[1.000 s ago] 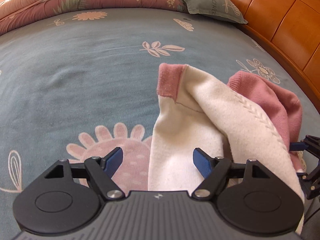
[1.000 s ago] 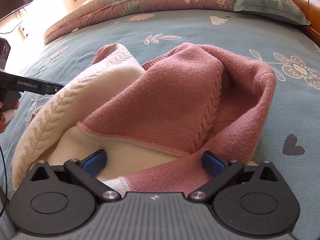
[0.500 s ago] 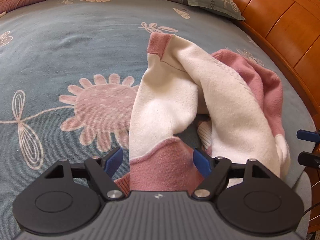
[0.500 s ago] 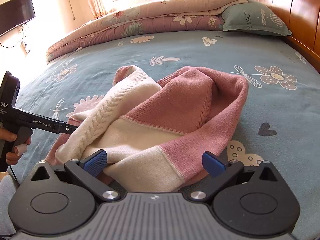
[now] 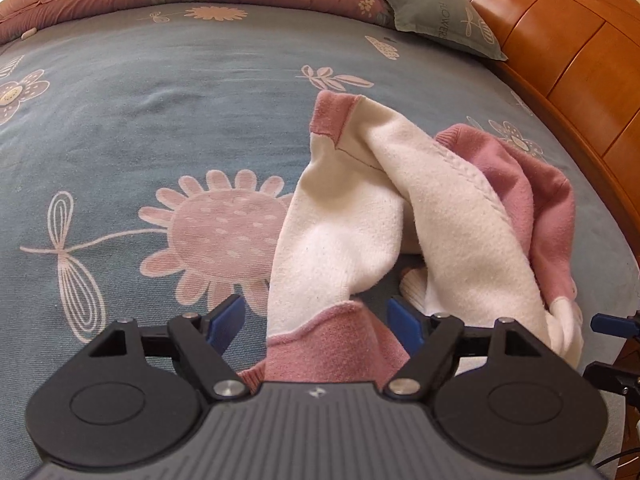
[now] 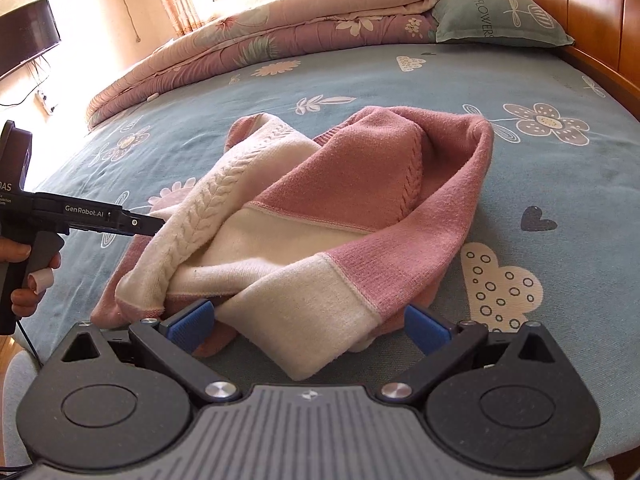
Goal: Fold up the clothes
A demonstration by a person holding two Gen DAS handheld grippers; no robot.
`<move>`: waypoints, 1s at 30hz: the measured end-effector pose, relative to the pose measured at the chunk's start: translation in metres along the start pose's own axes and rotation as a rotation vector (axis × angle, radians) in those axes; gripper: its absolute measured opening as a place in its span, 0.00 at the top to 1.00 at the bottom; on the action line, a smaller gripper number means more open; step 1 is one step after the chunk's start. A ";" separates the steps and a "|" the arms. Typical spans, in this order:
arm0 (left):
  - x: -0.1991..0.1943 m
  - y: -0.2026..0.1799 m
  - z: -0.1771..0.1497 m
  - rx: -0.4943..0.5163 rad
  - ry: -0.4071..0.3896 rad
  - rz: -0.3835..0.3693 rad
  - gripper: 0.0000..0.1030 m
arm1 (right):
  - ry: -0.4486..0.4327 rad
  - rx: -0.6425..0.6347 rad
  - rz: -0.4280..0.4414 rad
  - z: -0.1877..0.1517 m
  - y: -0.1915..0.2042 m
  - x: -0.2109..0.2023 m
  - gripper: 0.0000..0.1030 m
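A pink and cream knit sweater (image 5: 400,220) lies crumpled on the blue flowered bed sheet (image 5: 160,120). My left gripper (image 5: 316,320) is open, and the sweater's pink hem (image 5: 332,344) lies between its blue fingers. In the right wrist view the sweater (image 6: 360,184) is bunched in a heap. My right gripper (image 6: 308,322) is open, with a cream end of the sweater (image 6: 312,312) lying between its fingers. The left gripper (image 6: 120,220), held by a hand (image 6: 24,276), reaches the cream cable-knit fold from the left. The right gripper's blue fingertip (image 5: 612,326) shows at the far right edge.
A folded floral quilt (image 6: 280,28) and a grey-green pillow (image 6: 492,16) lie at the far end of the bed. The wooden headboard (image 5: 580,60) runs along the right side. A dark screen (image 6: 24,36) hangs on the left wall. The sheet (image 6: 560,168) around the sweater is bare.
Both grippers have drawn back from the sweater, so more of it shows and its near hem now lies between the fingers. Both stayed open.
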State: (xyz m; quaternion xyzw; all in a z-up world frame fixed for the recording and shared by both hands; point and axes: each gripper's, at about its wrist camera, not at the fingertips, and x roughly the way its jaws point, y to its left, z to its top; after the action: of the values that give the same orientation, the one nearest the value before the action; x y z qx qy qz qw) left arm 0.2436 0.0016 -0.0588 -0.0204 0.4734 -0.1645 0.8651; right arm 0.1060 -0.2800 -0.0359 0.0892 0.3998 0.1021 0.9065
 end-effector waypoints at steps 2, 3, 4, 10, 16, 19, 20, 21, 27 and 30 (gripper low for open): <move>0.015 -0.011 0.004 0.038 0.007 0.063 0.24 | 0.003 0.005 0.003 0.000 0.002 0.002 0.00; 0.024 -0.017 0.005 0.062 0.007 0.124 0.24 | 0.003 0.003 0.005 0.000 0.002 0.002 0.00; 0.031 -0.021 0.006 0.084 0.005 0.197 0.24 | 0.003 -0.001 0.005 0.000 0.003 0.001 0.00; 0.030 0.010 0.026 -0.004 -0.061 0.401 0.33 | -0.008 -0.010 -0.034 0.001 0.000 -0.003 0.00; 0.021 0.069 0.045 -0.094 -0.064 0.486 0.71 | -0.003 -0.008 -0.049 0.005 -0.001 0.005 0.00; 0.018 0.098 0.055 -0.129 -0.065 0.536 0.70 | -0.001 -0.019 -0.060 0.008 -0.002 0.006 0.00; 0.017 0.108 0.059 -0.140 -0.067 0.559 0.70 | 0.000 -0.023 -0.063 0.008 -0.002 0.007 0.00; 0.016 0.118 0.063 -0.155 -0.068 0.576 0.70 | 0.000 -0.026 -0.067 0.009 -0.002 0.008 0.00; 0.011 0.169 0.080 -0.189 -0.061 0.647 0.68 | 0.004 -0.017 -0.088 0.014 -0.006 0.012 0.00; 0.014 0.192 0.086 -0.227 -0.032 0.645 0.64 | 0.006 -0.012 -0.099 0.016 -0.008 0.015 0.00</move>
State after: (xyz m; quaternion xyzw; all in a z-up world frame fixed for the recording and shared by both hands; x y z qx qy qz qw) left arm 0.3725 0.1681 -0.0600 0.0318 0.4572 0.1718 0.8720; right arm 0.1288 -0.2853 -0.0376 0.0635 0.4057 0.0597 0.9099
